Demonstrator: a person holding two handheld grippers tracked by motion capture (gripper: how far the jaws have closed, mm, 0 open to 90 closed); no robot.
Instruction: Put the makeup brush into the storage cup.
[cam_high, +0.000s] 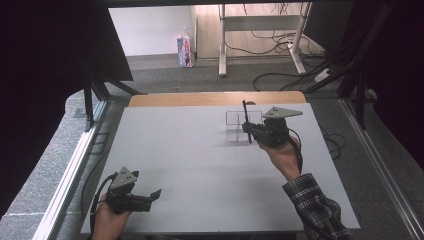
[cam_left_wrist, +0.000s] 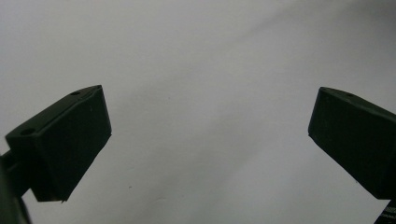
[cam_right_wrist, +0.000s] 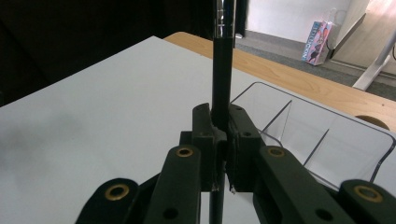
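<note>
Right gripper (cam_high: 248, 131): your jaws are clamped on a thin black pen (cam_high: 246, 117), held upright.
Pen: just above the clear divided organizer (cam_high: 235, 120) at the far side of the surface (cam_high: 200, 170).
Left gripper (cam_high: 156, 194): yours sits near the front-left corner, jaws spread wide, nothing between them.

The right gripper (cam_high: 248, 129), held at arm's length past the table's (cam_high: 200, 165) middle, has its jaws clamped together. The left gripper (cam_high: 156, 194) rests near the table's front-left corner, jaws wide apart.
</note>
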